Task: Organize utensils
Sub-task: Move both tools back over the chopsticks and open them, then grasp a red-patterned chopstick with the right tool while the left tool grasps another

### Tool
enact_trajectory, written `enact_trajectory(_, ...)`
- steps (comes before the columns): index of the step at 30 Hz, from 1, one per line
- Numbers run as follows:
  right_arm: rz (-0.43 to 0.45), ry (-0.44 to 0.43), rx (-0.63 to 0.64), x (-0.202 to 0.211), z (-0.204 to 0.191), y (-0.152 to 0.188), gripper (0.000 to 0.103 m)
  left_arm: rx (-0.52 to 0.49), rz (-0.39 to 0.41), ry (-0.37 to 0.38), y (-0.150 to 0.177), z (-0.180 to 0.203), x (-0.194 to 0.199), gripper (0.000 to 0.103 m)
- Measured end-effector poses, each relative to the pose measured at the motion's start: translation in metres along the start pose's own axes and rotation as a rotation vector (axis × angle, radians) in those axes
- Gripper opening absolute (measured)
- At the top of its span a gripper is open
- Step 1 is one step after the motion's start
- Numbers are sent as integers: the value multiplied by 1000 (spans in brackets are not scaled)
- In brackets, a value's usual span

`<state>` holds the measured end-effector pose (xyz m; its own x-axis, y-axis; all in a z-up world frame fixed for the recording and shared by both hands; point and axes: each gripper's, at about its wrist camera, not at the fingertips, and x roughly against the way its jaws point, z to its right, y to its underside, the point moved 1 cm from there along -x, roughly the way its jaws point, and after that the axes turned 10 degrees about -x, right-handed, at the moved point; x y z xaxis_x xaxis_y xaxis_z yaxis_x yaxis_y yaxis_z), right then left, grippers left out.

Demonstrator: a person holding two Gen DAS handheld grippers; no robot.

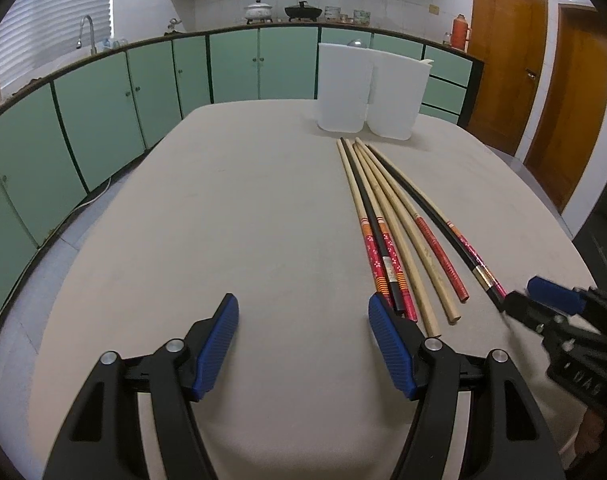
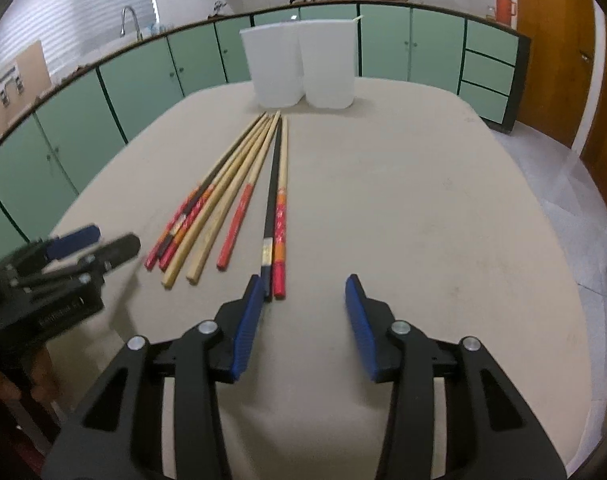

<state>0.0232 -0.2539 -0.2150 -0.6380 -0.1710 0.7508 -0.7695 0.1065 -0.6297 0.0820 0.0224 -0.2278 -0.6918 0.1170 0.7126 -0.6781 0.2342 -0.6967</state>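
Several chopsticks (image 1: pixel 387 208) (image 2: pixel 239 184), some plain wood, some black, some with red patterned handles, lie fanned out on a beige table (image 1: pixel 243 200) (image 2: pixel 423 200). Two white translucent containers (image 1: pixel 343 88) (image 2: pixel 277 64) stand side by side past their tips. My left gripper (image 1: pixel 303 308) hovers open just left of the bundle's near ends, its right finger over the leftmost handles. My right gripper (image 2: pixel 304 284) is open; the ends of a black chopstick and a red-handled one lie just inside its left finger, unpressed. Each gripper shows in the other's view (image 1: pixel 527 298) (image 2: pixel 115 240).
Green cabinets (image 1: pixel 103 120) under a counter with a sink tap (image 1: pixel 85 32), pots (image 1: pixel 299 12) and an orange flask (image 1: pixel 459 32) ring the table's far and left sides. Wooden doors (image 1: pixel 507 72) stand at the right. A hand (image 2: pixel 7 392) holds the left gripper.
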Motion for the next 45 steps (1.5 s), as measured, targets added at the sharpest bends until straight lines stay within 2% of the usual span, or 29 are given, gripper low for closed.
enact_trajectory(4, 19, 39, -43, 0, 14, -5, 40, 2, 6, -6, 0, 0, 1, 66)
enact_trajectory(9, 9, 21, -95, 1, 27, -4, 41, 0, 7, -6, 1, 1, 2, 66)
enact_trajectory(16, 6, 2, -14, 2, 6, 2, 40, 12, 12, -10, 2, -2, 3, 66)
enact_trajectory(20, 11, 2, -15, -4, 4, 0, 26, 3, 13, -6, 2, 1, 3, 66)
enact_trajectory(26, 35, 20, 29, -8, -7, 1, 19, -16, 11, 19, 3, 8, 4, 66)
enact_trajectory(30, 33, 6, -1, -9, 0, -1, 14, -28, -10, 44, 5, 14, 0, 66)
enact_trajectory(36, 37, 3, -5, -9, 1, -1, 13, -48, -20, 47, 5, 22, -2, 61)
enact_trajectory(39, 38, 1, -3, -8, 1, 0, 13, -43, -21, 39, 3, 23, -4, 56)
enact_trajectory(41, 40, -2, -4, -8, 1, 1, 14, -35, -18, 27, 2, 22, -4, 48)
enact_trajectory(45, 47, -4, 6, -8, 0, 3, 15, -38, -16, 11, 1, 22, -5, 46)
